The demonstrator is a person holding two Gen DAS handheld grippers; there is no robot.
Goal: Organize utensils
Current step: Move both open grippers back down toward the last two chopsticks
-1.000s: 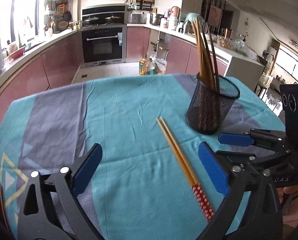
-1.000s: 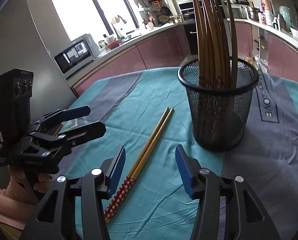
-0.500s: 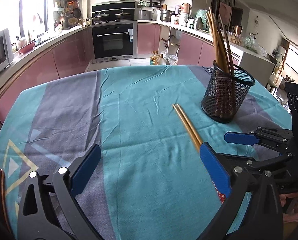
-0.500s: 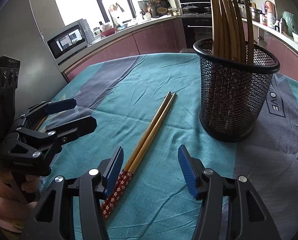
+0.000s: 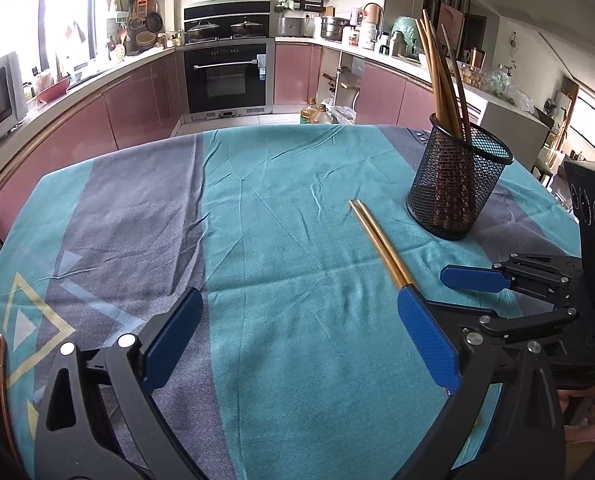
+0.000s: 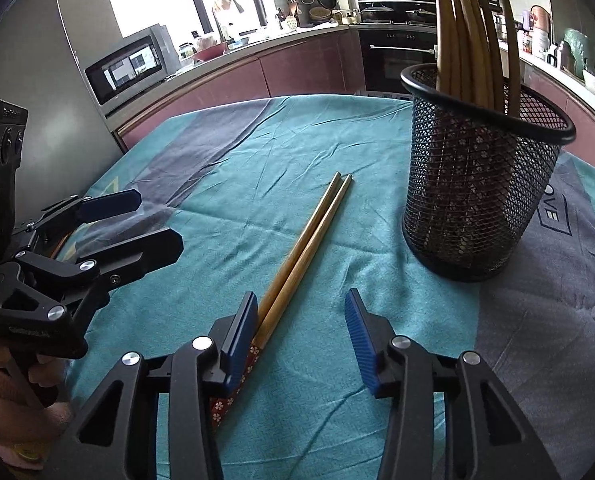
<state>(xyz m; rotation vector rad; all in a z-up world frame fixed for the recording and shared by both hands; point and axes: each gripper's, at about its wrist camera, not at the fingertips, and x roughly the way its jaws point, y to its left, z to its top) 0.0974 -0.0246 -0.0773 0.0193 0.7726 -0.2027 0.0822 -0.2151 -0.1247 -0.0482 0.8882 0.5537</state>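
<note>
Most chopsticks already stand in the mesh holder (image 6: 481, 184) at two o'clock; one loose pair (image 6: 305, 248) remains on the cloth, its patterned end between the closing but not yet gripping pads of the right gripper (image 6: 301, 340), the left gripper (image 5: 297, 344) wide open and empty

The right hand-held gripper (image 6: 299, 336) has sunk toward the loose chopsticks (image 6: 301, 256), its jaws narrowing around their patterned ends.

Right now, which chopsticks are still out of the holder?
The pair of chopsticks lying flat on the tablecloth beside the mesh holder; the others stand upright inside it.
</note>
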